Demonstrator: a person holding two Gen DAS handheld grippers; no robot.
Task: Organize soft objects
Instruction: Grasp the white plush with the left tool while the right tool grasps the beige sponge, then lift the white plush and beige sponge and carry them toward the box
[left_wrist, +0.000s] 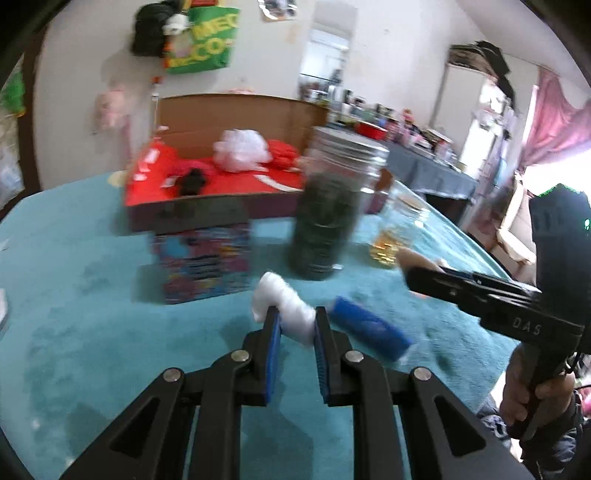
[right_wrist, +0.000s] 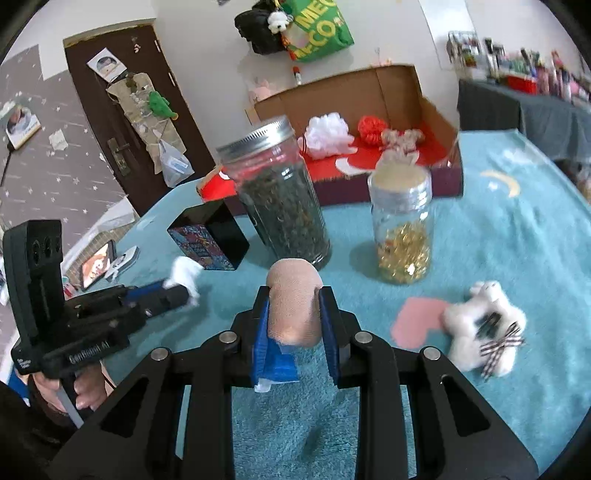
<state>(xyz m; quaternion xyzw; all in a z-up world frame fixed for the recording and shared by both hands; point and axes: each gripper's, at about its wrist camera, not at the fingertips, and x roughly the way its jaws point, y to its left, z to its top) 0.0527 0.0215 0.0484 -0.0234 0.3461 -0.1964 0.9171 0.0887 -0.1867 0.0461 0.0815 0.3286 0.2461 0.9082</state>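
A: Our left gripper (left_wrist: 295, 317) pinches a white fluffy piece (left_wrist: 286, 302) near its end; our right gripper (right_wrist: 293, 306) squeezes a beige plush roll (right_wrist: 293, 299).

B: Both are soft, so they can slip out. The tall glass jar (right_wrist: 280, 195) and the small jar (right_wrist: 402, 225) stand between us and the far cardboard box (right_wrist: 369, 92); we could knock them. A white plush toy (right_wrist: 484, 328) waits at right.

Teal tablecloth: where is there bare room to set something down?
The teal tablecloth lies bare right of the gold-filled jar, between the box and the white plush toy. It is crowded around the dark-filled jar and the patterned tin.
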